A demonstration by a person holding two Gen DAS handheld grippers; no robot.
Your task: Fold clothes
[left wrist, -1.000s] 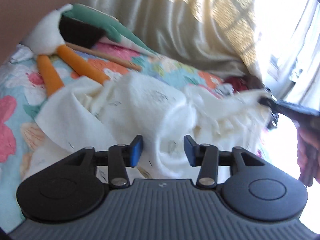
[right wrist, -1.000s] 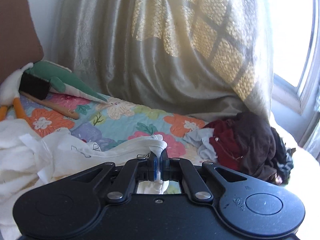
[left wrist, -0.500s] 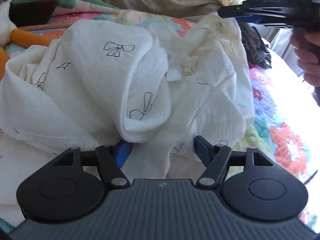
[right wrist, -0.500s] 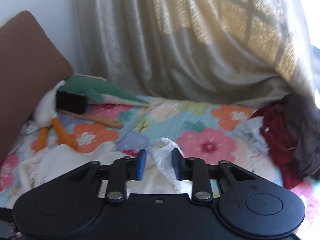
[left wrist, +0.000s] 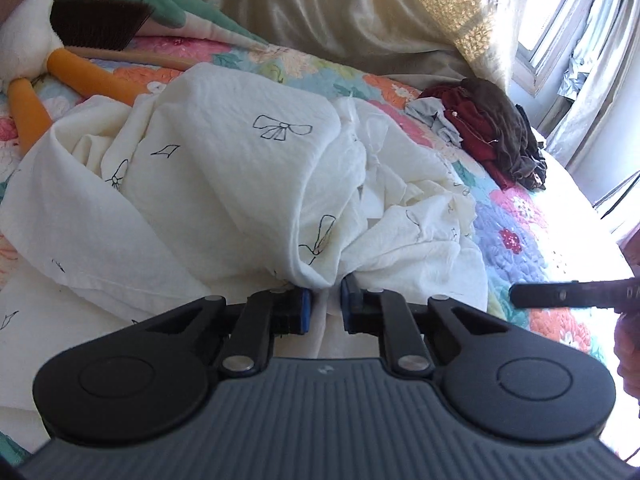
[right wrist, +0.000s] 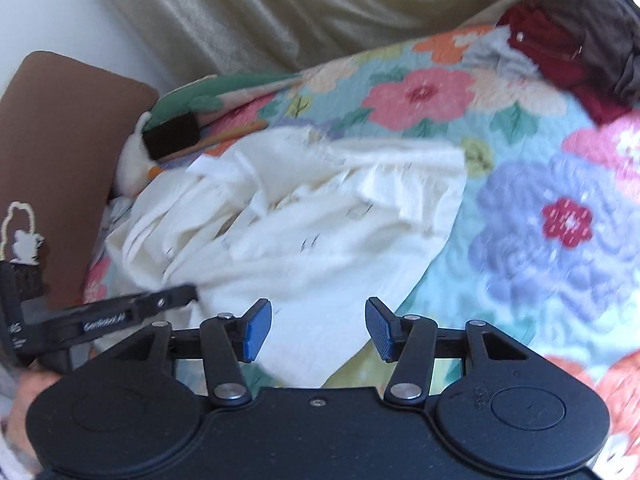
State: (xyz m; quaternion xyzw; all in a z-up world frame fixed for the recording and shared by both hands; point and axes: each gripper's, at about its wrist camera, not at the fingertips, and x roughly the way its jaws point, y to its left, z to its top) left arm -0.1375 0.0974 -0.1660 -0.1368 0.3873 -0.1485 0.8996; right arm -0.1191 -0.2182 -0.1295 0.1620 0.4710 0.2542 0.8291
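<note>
**A:** Looking down my left hand-held gripper (left wrist: 324, 300), I see its jaws have just been closing, and a bunched fold of the cream garment (left wrist: 240, 168) sits pinched between the blue pads (left wrist: 306, 312). So it is clenched on the cloth.

**B:** And your right one?

**A:** My right hand-held gripper (right wrist: 316, 330) has just been opening. Its pads (right wrist: 256, 328) stand wide apart above the near edge of the same garment (right wrist: 304, 232), pressing on nothing, so it is released.

**B:** Where does the garment lie?

**A:** Crumpled in a heap on the bed, on a quilt (left wrist: 528, 240) printed with big pink, orange and lilac flowers (right wrist: 560, 220). The cloth is cream with small black bow drawings (left wrist: 282, 130).

**B:** What else is on the bed?

**A:** Well apart from the garment, by the window side, a pile of dark red and brown clothes (left wrist: 492, 132) with a bit of grey fabric beside it. At the head end, a plush toy (left wrist: 36, 40) with orange legs (left wrist: 88, 76) and green parts, and a dark-bristled brush (left wrist: 96, 24) lying on it. A brown cushion (right wrist: 52, 152) stands against the white wall (right wrist: 80, 28).

**B:** And the room?

**A:** A pale gold curtain (left wrist: 360, 12) hangs down to the bed's far edge, with bright daylight from a window (left wrist: 548, 20) to the right of it. The right-wrist view is blurred.
</note>
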